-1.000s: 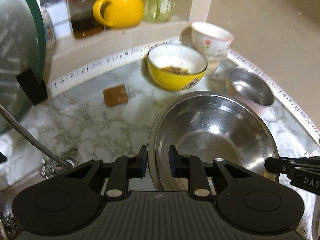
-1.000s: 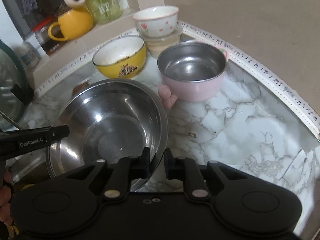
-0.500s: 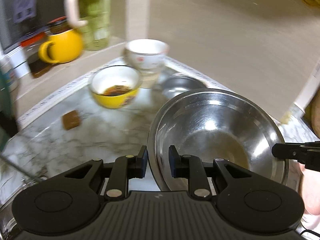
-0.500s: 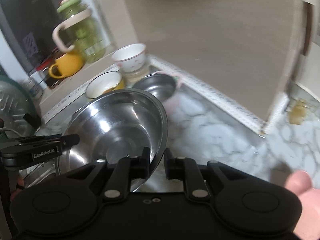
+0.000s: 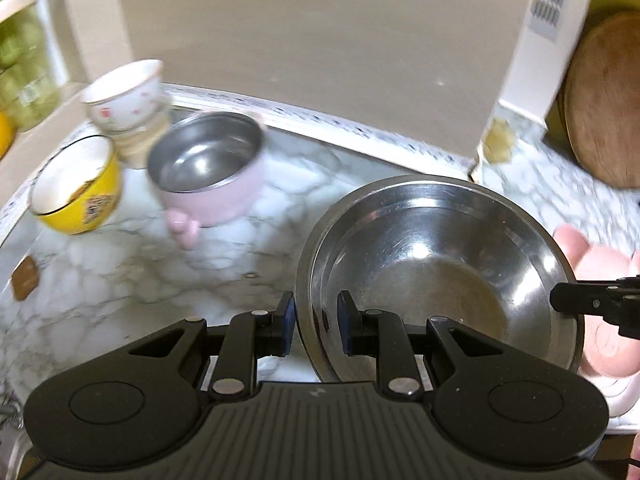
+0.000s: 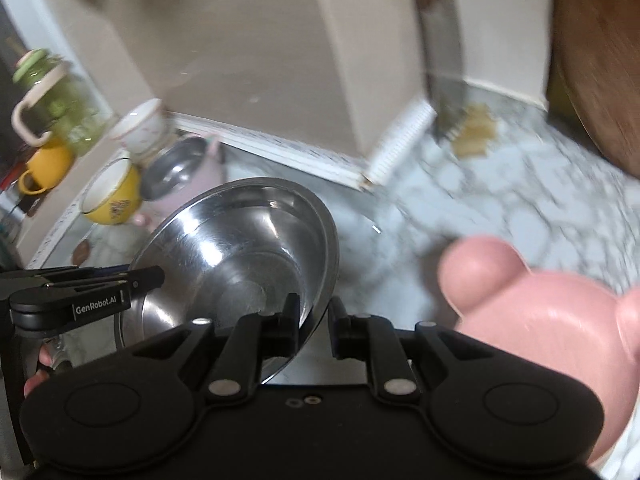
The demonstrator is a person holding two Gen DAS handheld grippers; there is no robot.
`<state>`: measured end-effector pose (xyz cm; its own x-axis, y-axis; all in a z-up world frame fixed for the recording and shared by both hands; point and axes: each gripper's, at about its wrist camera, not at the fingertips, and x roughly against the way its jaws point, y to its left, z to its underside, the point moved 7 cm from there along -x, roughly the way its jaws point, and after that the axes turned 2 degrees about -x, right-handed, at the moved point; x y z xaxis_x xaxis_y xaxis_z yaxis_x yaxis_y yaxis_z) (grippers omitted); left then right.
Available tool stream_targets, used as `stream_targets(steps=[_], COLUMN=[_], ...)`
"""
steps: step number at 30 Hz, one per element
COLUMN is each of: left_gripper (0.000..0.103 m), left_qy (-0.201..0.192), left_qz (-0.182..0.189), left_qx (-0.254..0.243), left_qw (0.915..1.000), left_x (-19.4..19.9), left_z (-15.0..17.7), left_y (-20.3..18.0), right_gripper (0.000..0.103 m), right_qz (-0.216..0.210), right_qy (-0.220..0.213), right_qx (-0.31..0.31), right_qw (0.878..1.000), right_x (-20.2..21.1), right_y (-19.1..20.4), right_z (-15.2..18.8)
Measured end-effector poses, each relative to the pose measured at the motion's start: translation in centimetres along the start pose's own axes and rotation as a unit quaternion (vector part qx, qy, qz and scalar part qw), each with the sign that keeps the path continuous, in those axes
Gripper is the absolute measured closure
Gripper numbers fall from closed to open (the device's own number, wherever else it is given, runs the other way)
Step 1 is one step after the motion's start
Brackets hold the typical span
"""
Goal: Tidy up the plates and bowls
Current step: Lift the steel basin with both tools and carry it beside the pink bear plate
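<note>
A large steel bowl (image 5: 436, 272) is held in the air between both grippers, above the marble counter. My left gripper (image 5: 316, 328) is shut on its left rim. My right gripper (image 6: 314, 326) is shut on its right rim, and the bowl (image 6: 236, 256) fills the middle of the right wrist view. A pink steel-lined bowl (image 5: 208, 172), a yellow bowl (image 5: 76, 188) and a white flowered bowl (image 5: 124, 96) on a stack stand at the counter's far left. A pink bear-shaped dish (image 6: 552, 332) lies close under my right gripper.
A beige wall corner (image 6: 360, 136) juts onto the counter behind the bowl. A round wooden board (image 5: 600, 104) leans at the far right. A green jug (image 6: 60, 100) and a yellow mug (image 6: 44, 168) stand on the left ledge. A brown sponge (image 5: 26, 282) lies at the left.
Both grippers have carried the steel bowl up and to the right, away from the sink and the other bowls. The pink bear dish and the wooden board have come into view.
</note>
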<state>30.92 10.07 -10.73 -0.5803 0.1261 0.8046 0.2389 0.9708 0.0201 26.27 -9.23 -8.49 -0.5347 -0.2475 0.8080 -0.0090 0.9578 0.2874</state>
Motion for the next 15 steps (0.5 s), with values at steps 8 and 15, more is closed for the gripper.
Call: stream_targets(steps=[8, 15], left_gripper=[0.082, 0.082], left_qy=[0.022, 0.031], left_qz=[0.018, 0.024], left_qx=[-0.028, -0.036], left_qw=[0.9992, 0.9986], left_x=[-2.9, -3.6], left_z=[1.2, 2.0], left_y=[-2.1, -2.7], right_gripper=[0.087, 0.086], right_qz=[0.013, 0.019], right_qy=[0.014, 0.022], right_qx=[-0.035, -0.036], right_qw=[0.999, 0.999], right_x=[-1.2, -1.5], right_y=[-3.2, -4.0], right_z=[3.2, 4.5])
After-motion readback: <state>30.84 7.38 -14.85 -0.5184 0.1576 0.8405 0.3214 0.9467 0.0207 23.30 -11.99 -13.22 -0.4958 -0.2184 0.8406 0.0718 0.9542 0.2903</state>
